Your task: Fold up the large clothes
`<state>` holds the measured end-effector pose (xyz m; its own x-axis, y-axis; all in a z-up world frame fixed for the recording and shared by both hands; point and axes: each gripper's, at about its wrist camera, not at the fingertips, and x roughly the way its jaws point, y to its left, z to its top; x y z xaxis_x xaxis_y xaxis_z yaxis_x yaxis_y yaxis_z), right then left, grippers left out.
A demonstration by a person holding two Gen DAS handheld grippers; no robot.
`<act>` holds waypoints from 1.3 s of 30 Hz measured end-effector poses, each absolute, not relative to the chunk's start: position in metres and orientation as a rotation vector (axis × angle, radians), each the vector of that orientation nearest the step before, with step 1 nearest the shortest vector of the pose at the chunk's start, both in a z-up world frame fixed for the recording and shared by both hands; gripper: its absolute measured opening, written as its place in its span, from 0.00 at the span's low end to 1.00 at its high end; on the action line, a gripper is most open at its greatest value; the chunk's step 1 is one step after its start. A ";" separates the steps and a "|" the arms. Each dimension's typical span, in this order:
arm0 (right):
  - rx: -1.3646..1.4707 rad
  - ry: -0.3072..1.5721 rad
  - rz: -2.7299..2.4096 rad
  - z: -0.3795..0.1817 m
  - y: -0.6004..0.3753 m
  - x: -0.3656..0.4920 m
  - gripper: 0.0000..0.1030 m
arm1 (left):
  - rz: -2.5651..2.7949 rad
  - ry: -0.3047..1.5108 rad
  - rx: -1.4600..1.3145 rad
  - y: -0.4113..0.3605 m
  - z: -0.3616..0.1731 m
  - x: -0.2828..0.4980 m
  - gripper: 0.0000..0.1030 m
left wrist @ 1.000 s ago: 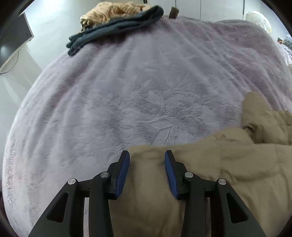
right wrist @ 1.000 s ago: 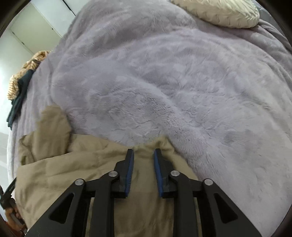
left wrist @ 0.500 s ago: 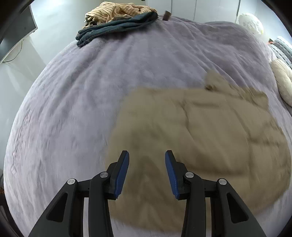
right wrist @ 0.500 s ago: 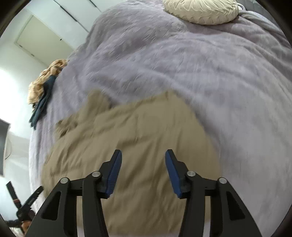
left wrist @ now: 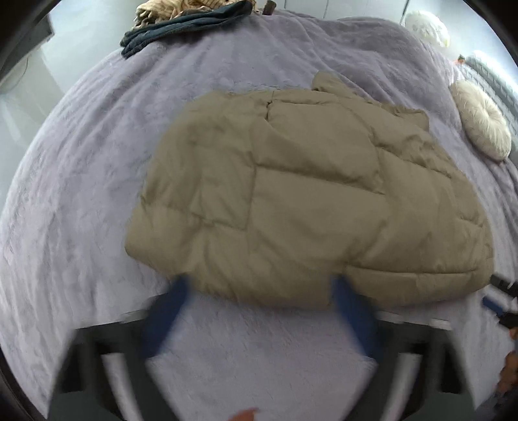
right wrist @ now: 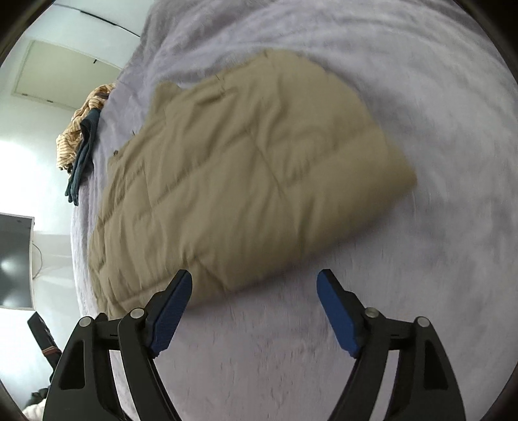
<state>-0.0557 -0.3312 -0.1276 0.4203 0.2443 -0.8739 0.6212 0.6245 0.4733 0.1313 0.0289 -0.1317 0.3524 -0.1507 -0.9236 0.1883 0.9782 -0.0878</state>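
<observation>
where the lavender plush blanket [left wrist: 81, 194] spreads over the whole bed, the tan quilted jacket [left wrist: 307, 194] lies folded on its middle, free of both tools. a pile of dark and striped clothes [left wrist: 181, 19] sits at the far edge, a round cream cushion [left wrist: 482, 126] off to the side. the left gripper [left wrist: 259, 311], blurred, and the right gripper [right wrist: 254, 311] have just been opening; both stand wide apart over bare blanket, nothing between their jaws.

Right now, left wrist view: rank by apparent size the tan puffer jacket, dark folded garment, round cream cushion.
1. tan puffer jacket, by far the largest.
2. dark folded garment.
3. round cream cushion.
The last two look close, and both lie farther away, so their order is unsure.
</observation>
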 end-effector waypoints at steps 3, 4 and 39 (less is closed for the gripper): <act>0.937 1.163 -0.288 -0.137 -0.326 -0.065 0.82 | -0.217 1.195 0.032 0.029 -0.133 0.127 0.99; 0.951 1.166 -0.290 -0.141 -0.325 -0.068 0.84 | -0.213 1.203 0.032 0.028 -0.136 0.125 0.99; 1.258 1.004 -0.078 -0.178 -0.325 -0.058 1.00 | -0.302 1.321 -0.525 0.087 -0.198 0.140 0.99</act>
